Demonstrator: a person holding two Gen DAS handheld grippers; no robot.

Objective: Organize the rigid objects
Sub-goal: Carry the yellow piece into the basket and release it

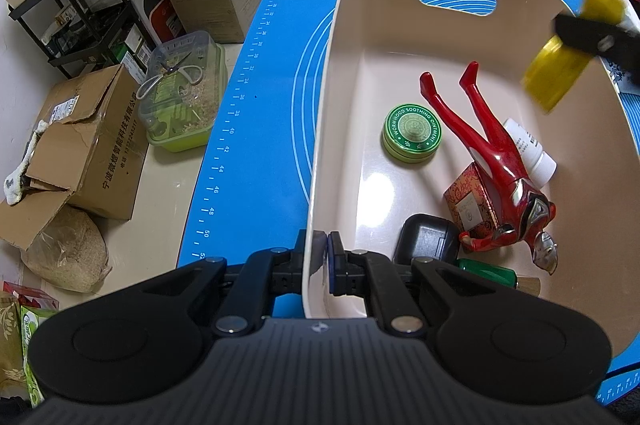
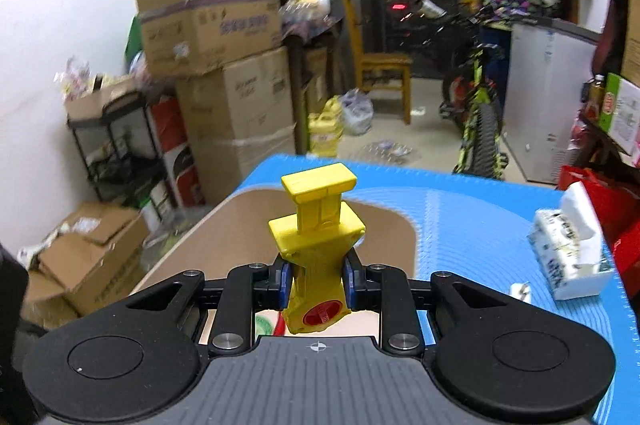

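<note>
One yellow toy (image 2: pixel 316 265) sits clamped between the right tool (image 2: pixel 316 285) pads.

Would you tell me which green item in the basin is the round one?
The green tin, lying flat mid-basin; the other green object is angular, by the near wall.

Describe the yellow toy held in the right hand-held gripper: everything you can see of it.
The yellow toy looks like hard moulded plastic: a flat T-shaped head on a slotted neck, wider angled shoulders, and a rounded base with a red dial. The right hand-held gripper is shut on its lower body, blue pads pressing both sides, head pointing away from the camera. In the left wrist view it appears blurred above the far right rim of the beige bin, touching nothing else.
</note>
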